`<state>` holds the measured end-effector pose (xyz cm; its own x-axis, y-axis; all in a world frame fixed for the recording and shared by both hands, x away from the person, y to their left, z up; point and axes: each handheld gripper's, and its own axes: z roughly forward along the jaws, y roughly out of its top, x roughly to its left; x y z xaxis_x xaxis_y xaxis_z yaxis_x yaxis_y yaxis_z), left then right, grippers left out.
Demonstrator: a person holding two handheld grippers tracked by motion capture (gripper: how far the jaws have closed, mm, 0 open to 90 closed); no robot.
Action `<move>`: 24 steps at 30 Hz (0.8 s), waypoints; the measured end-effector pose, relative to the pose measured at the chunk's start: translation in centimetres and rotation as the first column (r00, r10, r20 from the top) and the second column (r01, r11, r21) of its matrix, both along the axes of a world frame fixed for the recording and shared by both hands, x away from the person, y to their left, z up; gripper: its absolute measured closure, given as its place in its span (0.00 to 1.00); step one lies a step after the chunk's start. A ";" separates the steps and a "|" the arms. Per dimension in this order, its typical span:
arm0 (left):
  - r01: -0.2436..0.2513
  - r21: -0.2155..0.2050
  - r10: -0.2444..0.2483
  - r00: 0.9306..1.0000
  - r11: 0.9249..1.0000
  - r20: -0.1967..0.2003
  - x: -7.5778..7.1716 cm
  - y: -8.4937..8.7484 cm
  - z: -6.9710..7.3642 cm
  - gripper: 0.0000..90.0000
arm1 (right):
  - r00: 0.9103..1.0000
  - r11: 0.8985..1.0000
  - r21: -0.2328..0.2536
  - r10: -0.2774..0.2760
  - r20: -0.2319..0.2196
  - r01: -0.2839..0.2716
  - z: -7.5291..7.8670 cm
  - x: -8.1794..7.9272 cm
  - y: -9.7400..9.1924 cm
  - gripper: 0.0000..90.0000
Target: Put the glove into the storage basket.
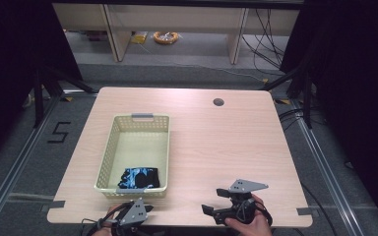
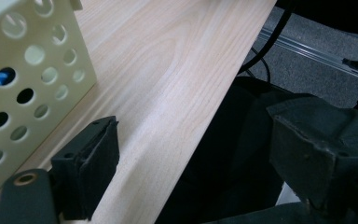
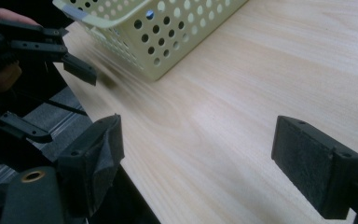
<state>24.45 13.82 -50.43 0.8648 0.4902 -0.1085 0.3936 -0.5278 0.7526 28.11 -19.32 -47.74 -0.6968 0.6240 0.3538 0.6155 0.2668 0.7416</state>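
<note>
At the near edge of the table (image 1: 226, 142), the left gripper (image 1: 128, 216) and the right gripper (image 1: 215, 201) are held with jaws wide apart and empty. Just beyond the left one, a dark cloth (image 1: 139, 178) is kept in the basket (image 1: 109, 147), seemingly already dropped there.

A fixed camera above my side looks forward and down over the whole table (image 1: 216, 142). The cameras riding on my two tools sit low and close to the wood; both also catch the perforated basket (image 2: 32, 84) near me.
</note>
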 end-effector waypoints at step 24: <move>-0.003 0.033 0.002 1.000 0.999 0.031 -0.8 0.6 -0.4 0.17 | 0.998 0.985 -0.171 0.041 0.039 -0.033 -0.9 -3.1 -0.2 0.19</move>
